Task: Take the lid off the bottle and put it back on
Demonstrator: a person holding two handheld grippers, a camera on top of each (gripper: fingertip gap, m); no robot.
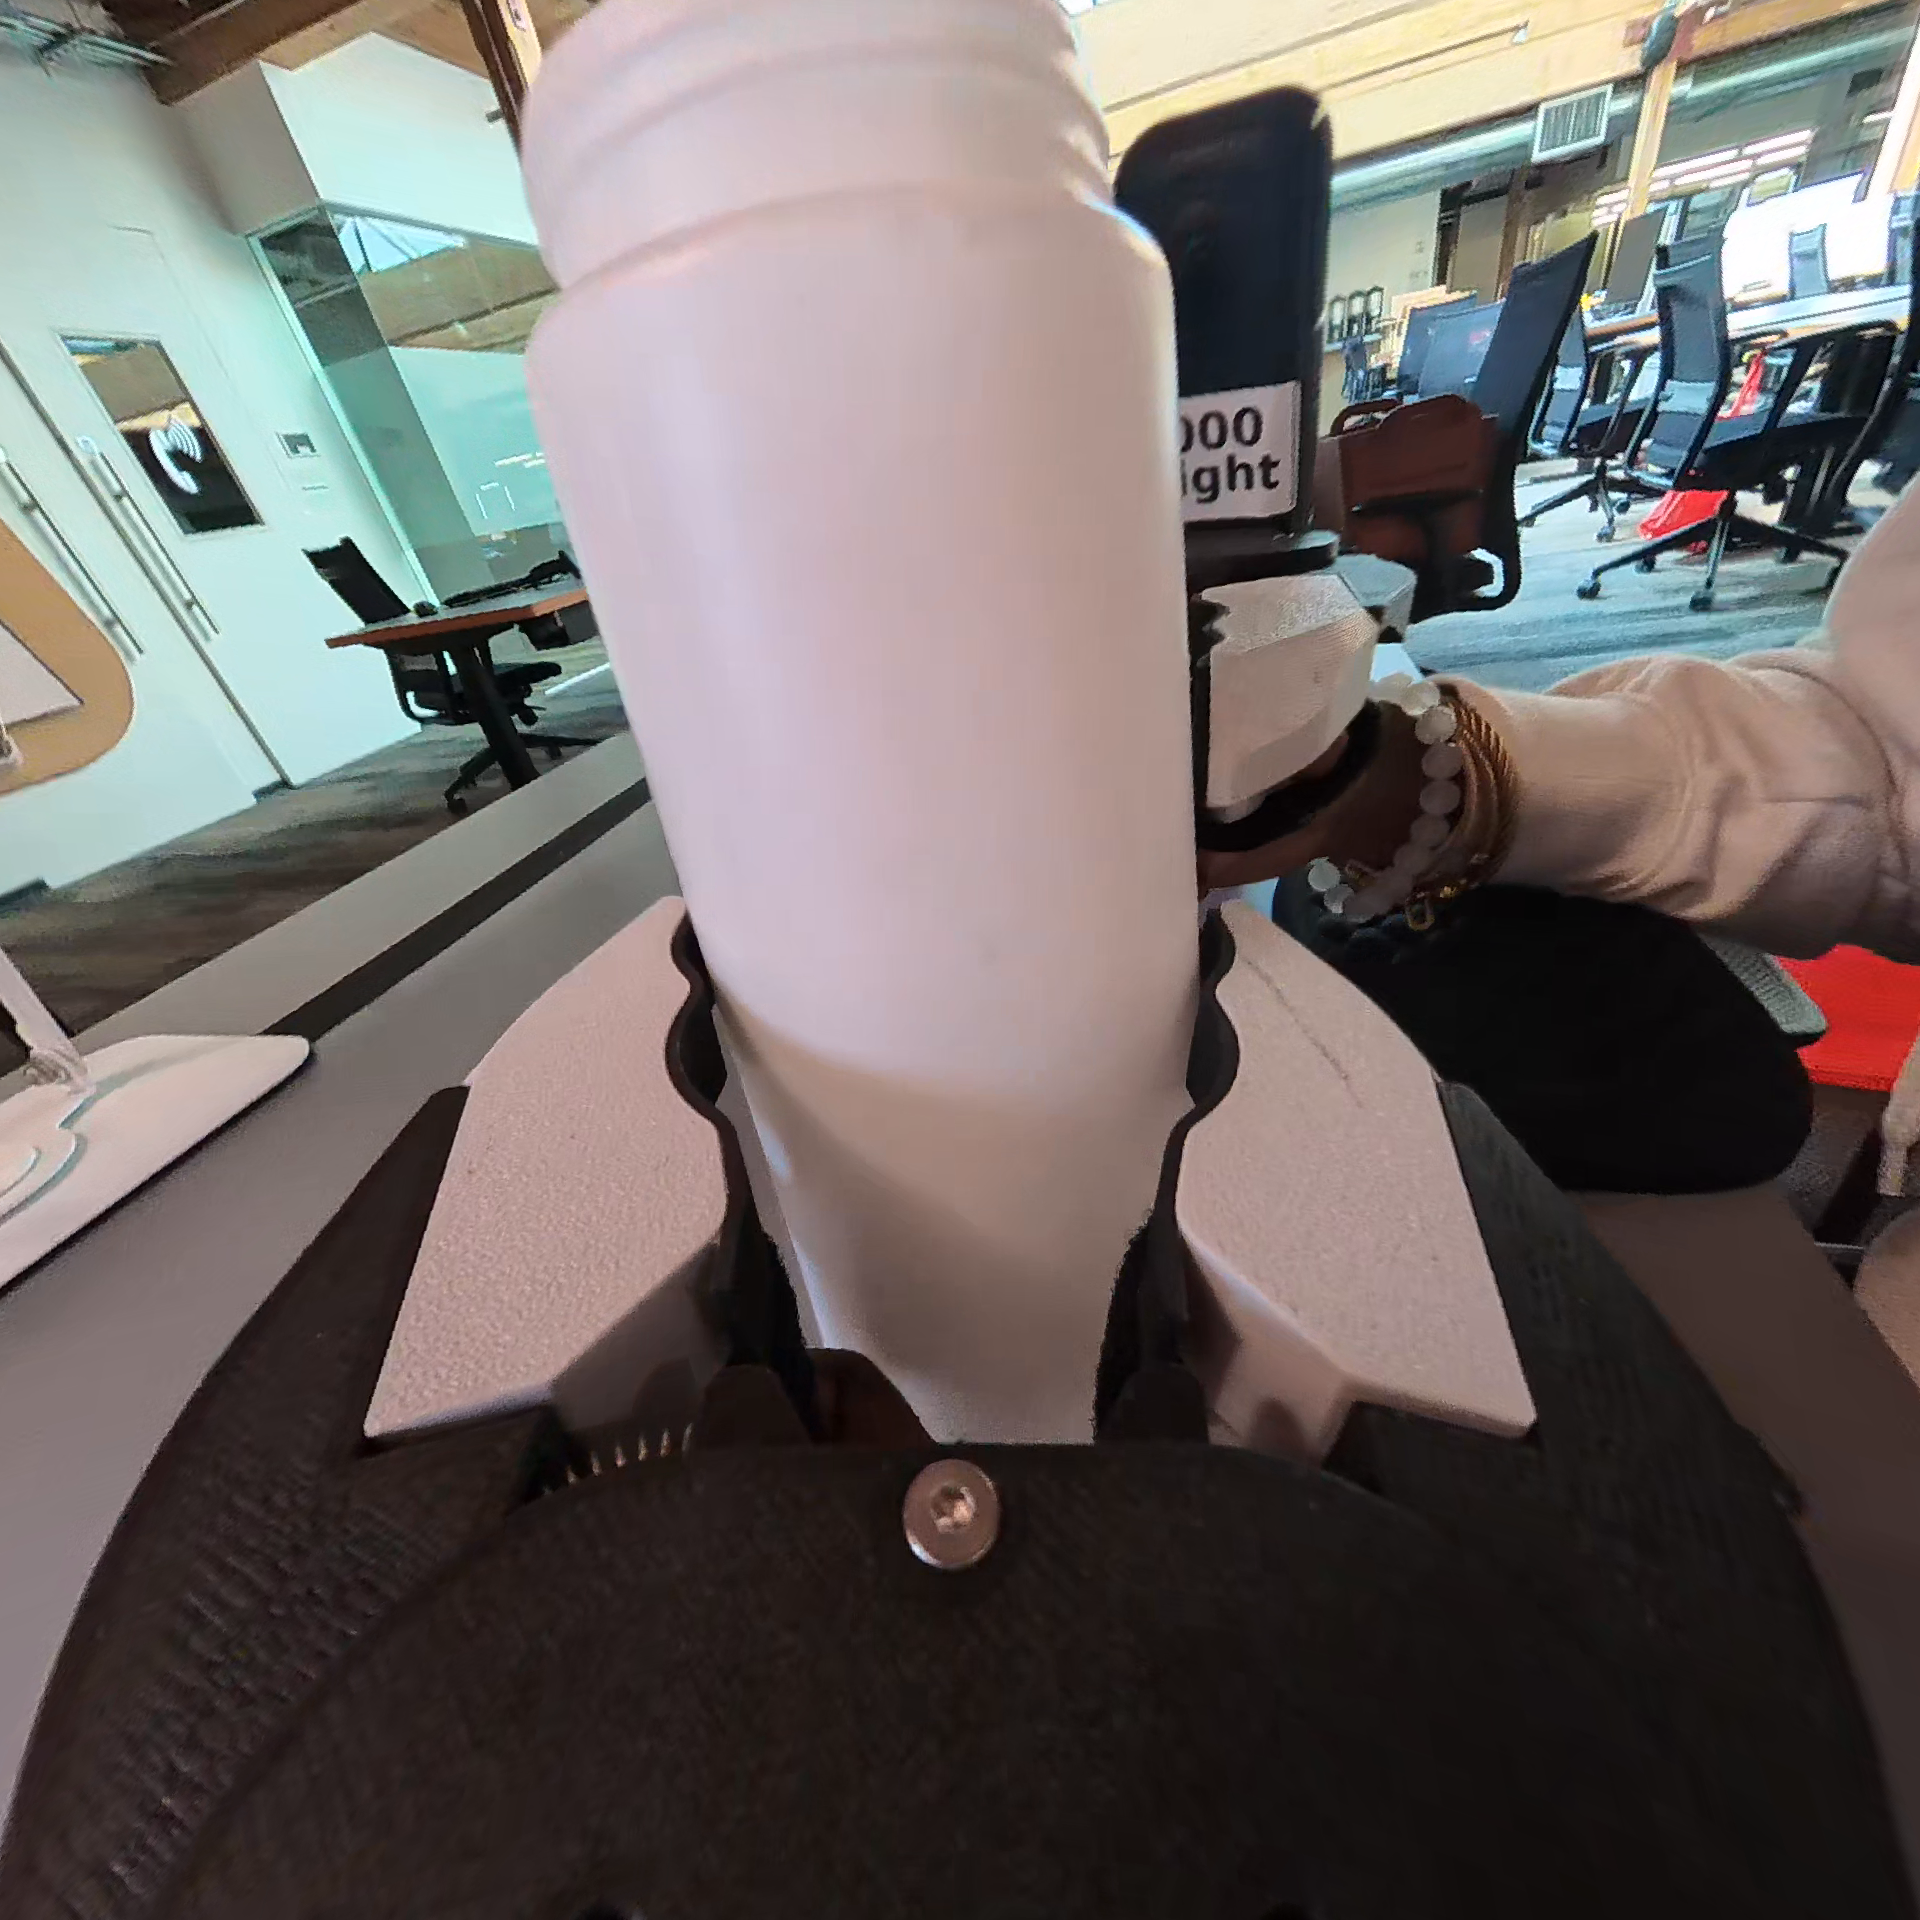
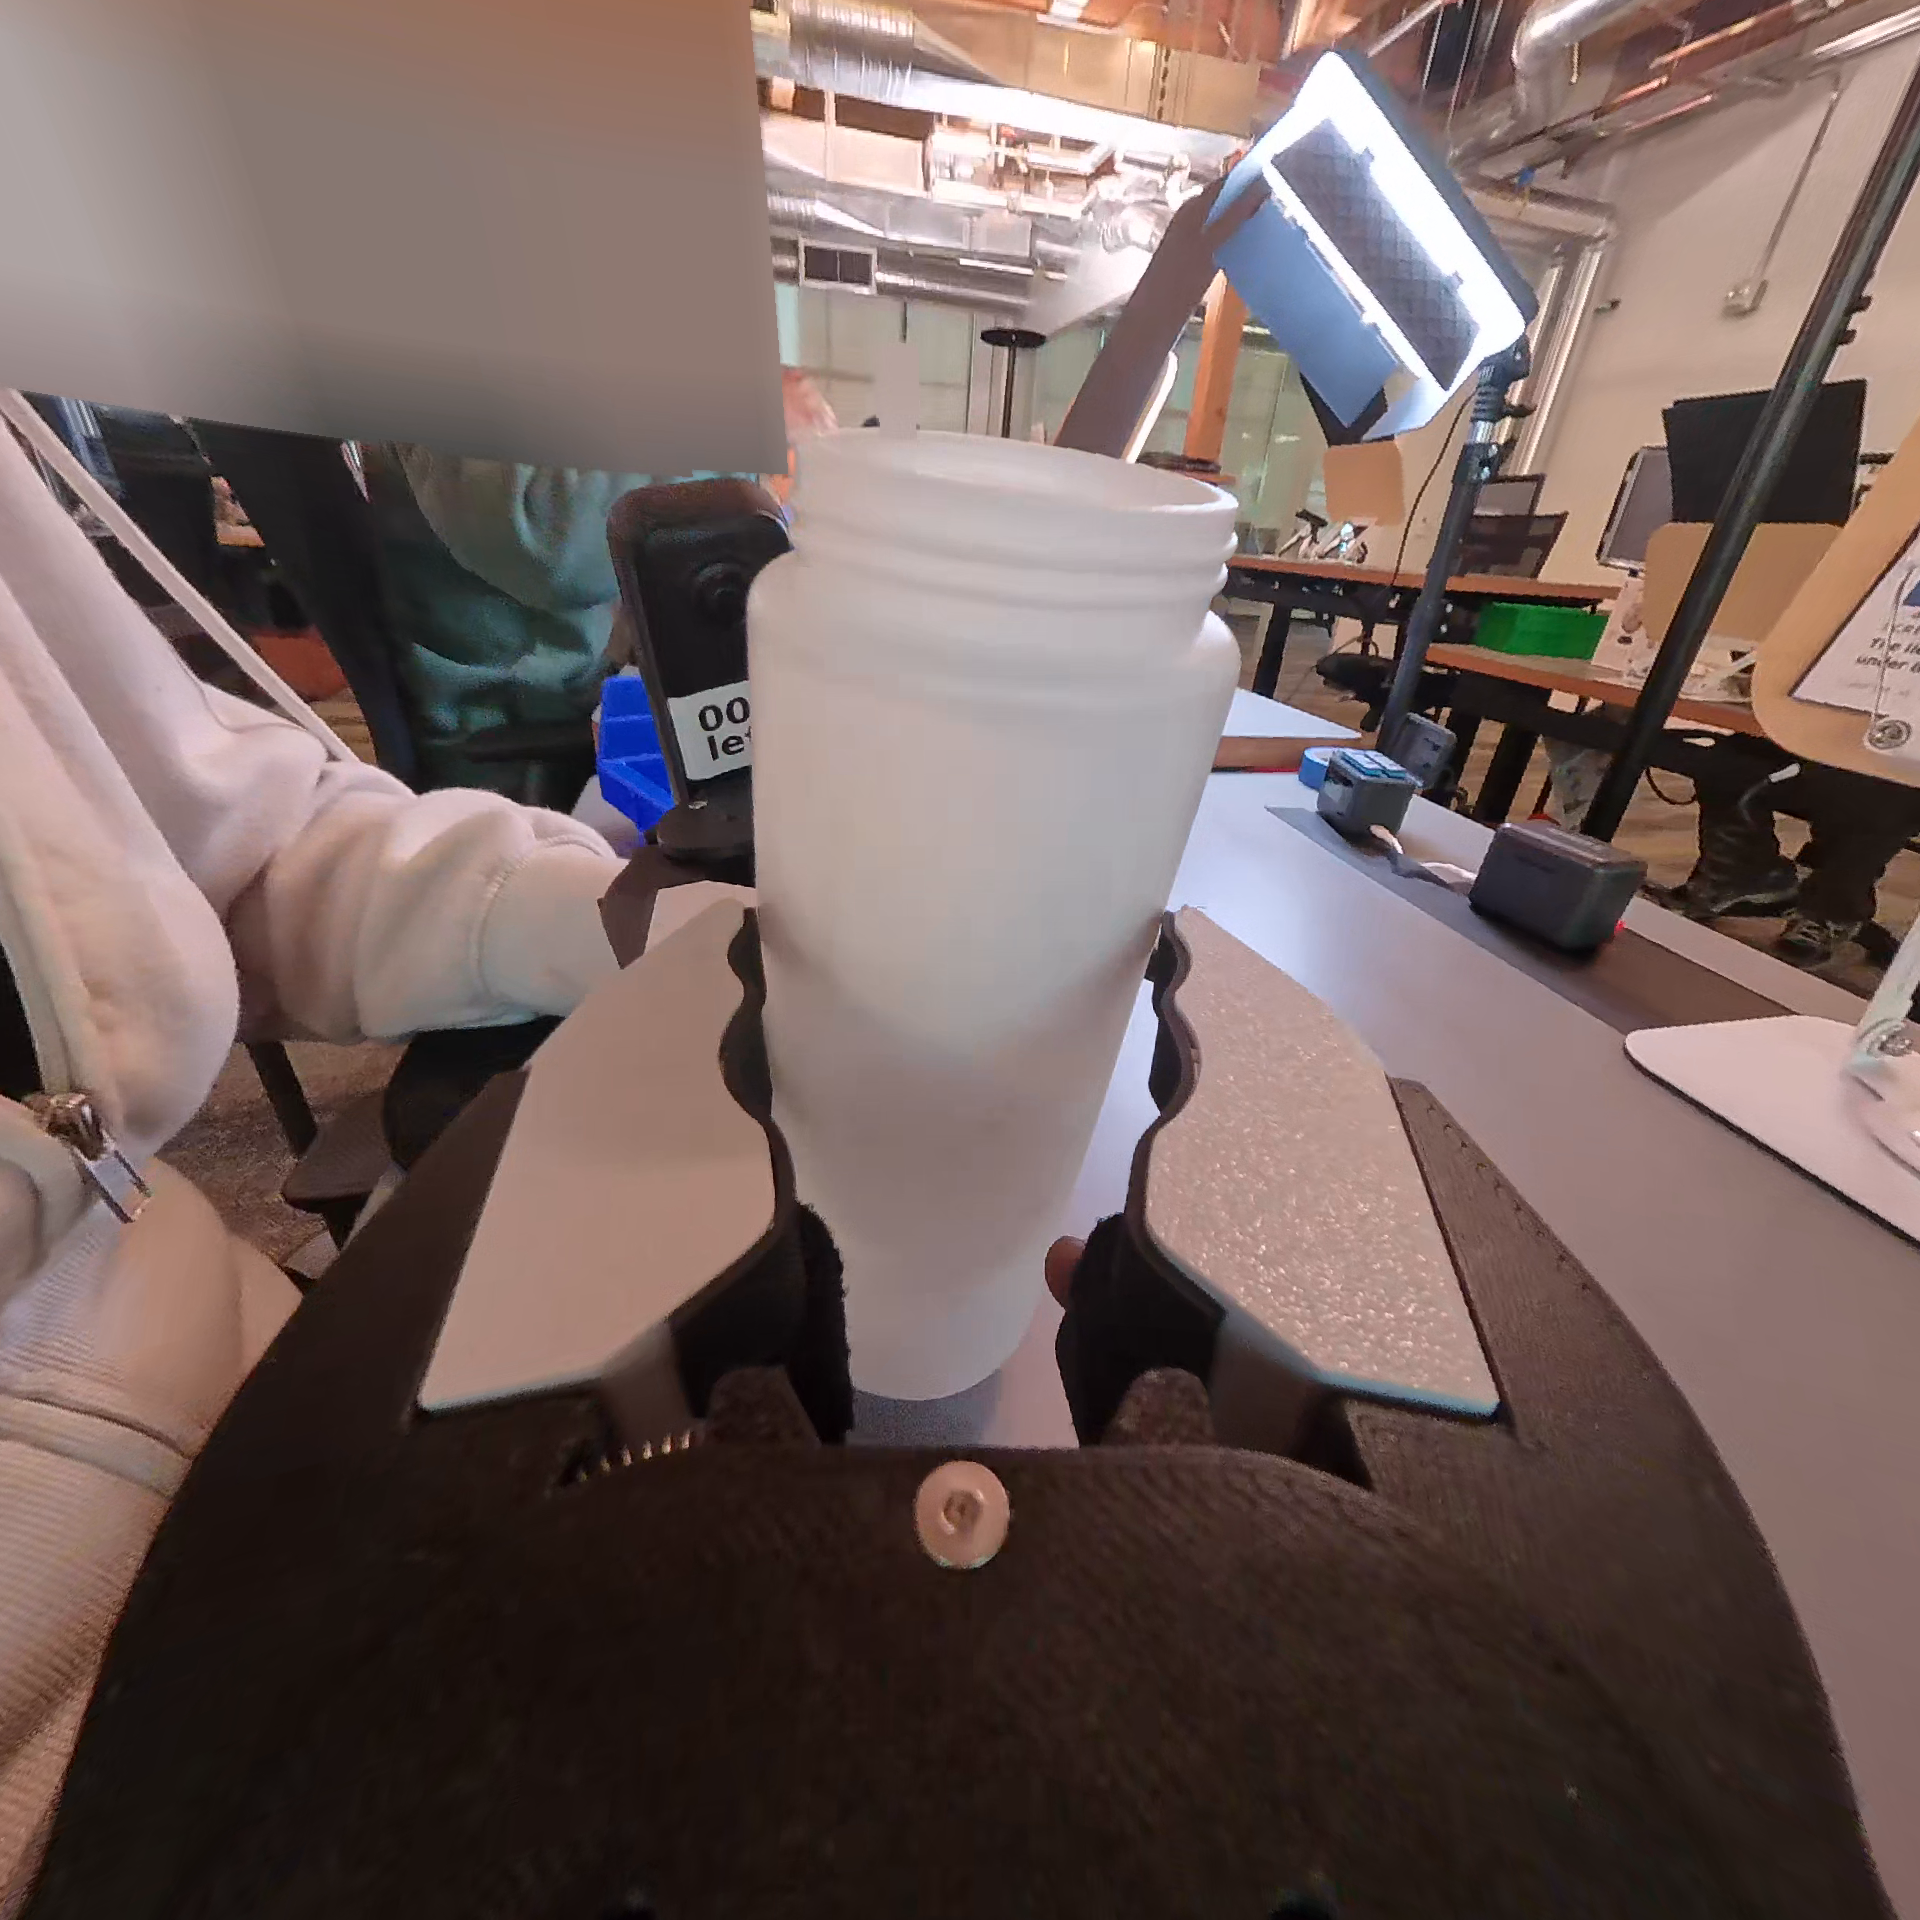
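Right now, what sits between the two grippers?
Only the lidless white plastic bottle; the left gripper shows behind it in the right wrist view.

Open office: grey bench (image 2: pixel 1403 1039), black chairs (image 1: pixel 1725 416) along desks (image 1: pixel 1818 307), glass partition (image 1: pixel 416 343), white wall (image 1: pixel 135 208), exposed ducts (image 2: pixel 935 62), lit lamp (image 2: pixel 1371 239) on stand.

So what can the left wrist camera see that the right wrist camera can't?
Only the left wrist view shows a beaded bracelet on the person's wrist and a dark desk with a chair beside the glass walls. Only the right wrist view shows a bright lamp panel, a grey box on the table, and the bottle's open mouth with no lid on it. Both show the white bottle standing between that camera's own claw fingers on the grey table.
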